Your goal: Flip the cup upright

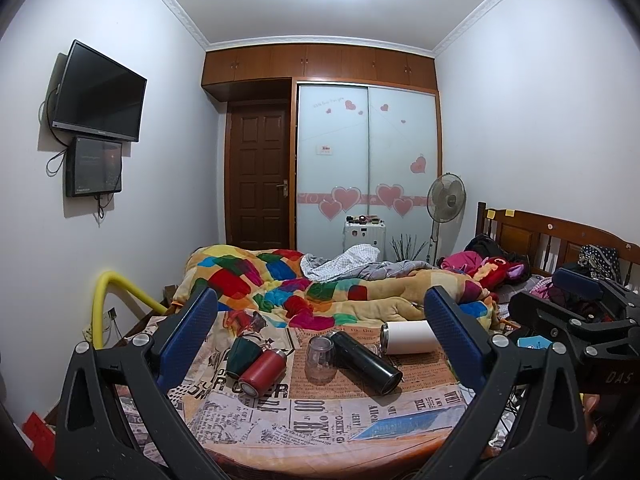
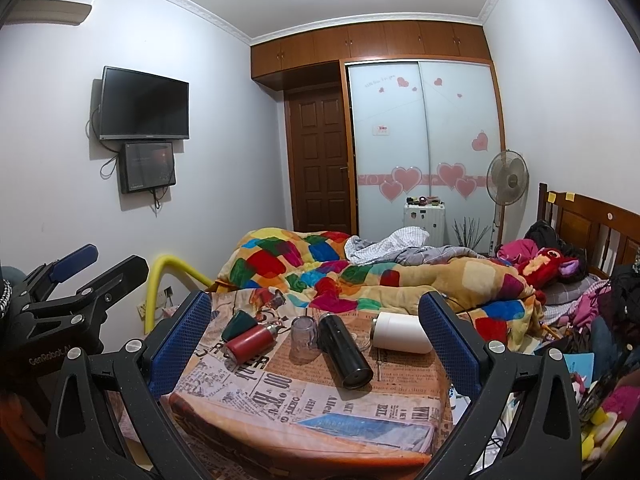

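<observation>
Both grippers are held wide open above the near edge of the bed, nothing between the jaws of either. The left gripper (image 1: pixel 320 332) is seen with its blue pads spread to either side of the cluster of vessels; the right gripper (image 2: pixel 316 328) is spread just the same.

On the newspaper-print cloth (image 2: pixel 304 408) covering the near end of the bed, a clear cup (image 1: pixel 319 359) is seen mouth-down near the middle, just beside a black flask (image 1: pixel 366 362) lying on its side. To the left, a red bottle (image 1: pixel 262 372) is laid flat, touching a dark green cup (image 1: pixel 242 354) tipped over behind it. Toward the right edge of the cloth, a white tumbler (image 1: pixel 408 337) is found on its side.

Behind them, a patchwork quilt (image 1: pixel 280 280) is heaped across the bed. On the left wall a television (image 1: pixel 98 92) is mounted.
</observation>
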A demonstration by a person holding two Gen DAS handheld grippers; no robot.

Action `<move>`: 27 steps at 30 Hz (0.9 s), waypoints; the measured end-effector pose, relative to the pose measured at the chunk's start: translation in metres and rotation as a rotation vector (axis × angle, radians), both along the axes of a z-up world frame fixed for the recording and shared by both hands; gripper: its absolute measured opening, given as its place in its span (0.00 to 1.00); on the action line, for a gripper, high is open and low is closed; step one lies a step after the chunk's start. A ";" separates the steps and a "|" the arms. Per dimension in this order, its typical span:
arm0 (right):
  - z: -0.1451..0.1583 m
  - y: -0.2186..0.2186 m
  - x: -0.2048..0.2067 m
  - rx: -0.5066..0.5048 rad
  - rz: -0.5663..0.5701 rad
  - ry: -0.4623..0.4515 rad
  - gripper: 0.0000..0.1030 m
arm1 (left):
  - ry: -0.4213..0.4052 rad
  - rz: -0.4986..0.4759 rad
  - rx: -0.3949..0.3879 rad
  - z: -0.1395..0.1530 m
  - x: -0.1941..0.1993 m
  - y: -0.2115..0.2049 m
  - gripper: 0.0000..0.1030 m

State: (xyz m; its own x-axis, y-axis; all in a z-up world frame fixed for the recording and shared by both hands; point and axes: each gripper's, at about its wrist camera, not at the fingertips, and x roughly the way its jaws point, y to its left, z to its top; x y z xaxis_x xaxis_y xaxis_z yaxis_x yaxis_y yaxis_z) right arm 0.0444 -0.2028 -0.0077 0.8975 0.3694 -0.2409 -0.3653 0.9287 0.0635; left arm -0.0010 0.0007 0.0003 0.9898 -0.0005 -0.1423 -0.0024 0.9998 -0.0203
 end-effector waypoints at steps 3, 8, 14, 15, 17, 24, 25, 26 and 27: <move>-0.001 0.000 0.000 0.000 0.000 0.000 1.00 | 0.000 0.000 0.000 0.000 0.000 0.000 1.00; -0.005 -0.003 0.001 -0.001 0.001 0.001 1.00 | 0.001 -0.001 0.001 -0.001 0.000 0.000 1.00; -0.006 -0.003 0.001 -0.001 0.000 0.003 1.00 | 0.002 -0.001 0.001 -0.002 0.000 -0.001 1.00; -0.006 -0.003 0.001 -0.001 0.000 0.003 1.00 | 0.002 -0.001 0.000 -0.002 0.000 -0.001 1.00; -0.006 -0.003 0.001 -0.001 0.000 0.004 1.00 | 0.002 -0.002 0.001 -0.002 0.000 -0.001 1.00; -0.005 -0.003 0.002 -0.002 0.000 0.005 1.00 | 0.005 -0.004 0.000 -0.006 0.003 -0.001 1.00; -0.005 -0.002 0.002 -0.002 0.001 0.006 1.00 | 0.005 -0.005 0.000 -0.007 0.002 -0.002 1.00; -0.005 -0.003 0.002 -0.002 0.000 0.006 1.00 | 0.005 -0.004 0.000 -0.006 0.003 -0.002 1.00; -0.005 -0.002 0.002 -0.002 0.000 0.006 1.00 | 0.005 -0.004 0.000 -0.006 0.003 -0.002 1.00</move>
State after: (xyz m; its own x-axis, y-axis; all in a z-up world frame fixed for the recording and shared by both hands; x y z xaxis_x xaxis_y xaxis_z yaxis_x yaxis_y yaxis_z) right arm 0.0461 -0.2053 -0.0132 0.8962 0.3685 -0.2471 -0.3645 0.9290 0.0638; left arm 0.0016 -0.0010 -0.0057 0.9891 -0.0041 -0.1472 0.0011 0.9998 -0.0202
